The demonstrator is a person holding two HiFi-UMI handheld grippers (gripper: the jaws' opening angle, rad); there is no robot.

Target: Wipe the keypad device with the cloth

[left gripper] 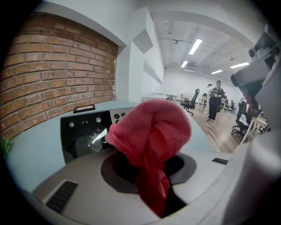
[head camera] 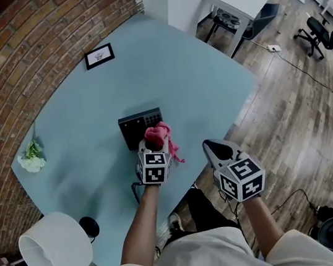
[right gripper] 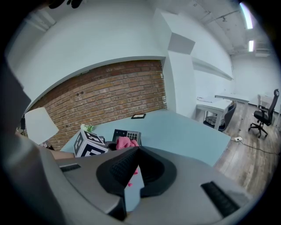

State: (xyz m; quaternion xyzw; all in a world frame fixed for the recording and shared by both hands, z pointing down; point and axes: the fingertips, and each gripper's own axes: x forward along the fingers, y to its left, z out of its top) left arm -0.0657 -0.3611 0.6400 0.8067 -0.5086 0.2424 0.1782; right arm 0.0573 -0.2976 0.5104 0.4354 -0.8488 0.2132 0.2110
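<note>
- The light blue table (head camera: 189, 75) carries the black keypad device (head camera: 139, 126), close to the person's side.
- White lamp shade (head camera: 54, 244): way off left of the keypad device, nearer the person.
- Right gripper (head camera: 214, 147): right of the keypad device, jaws pinched together, nothing in them.
- Left gripper (head camera: 155, 138): at the keypad device's near edge, clamped on the cloth.
- Pink cloth (head camera: 157, 135): bunched over the keypad device's near right corner.
- Small picture frame (head camera: 99, 56): beyond the keypad device.
</note>
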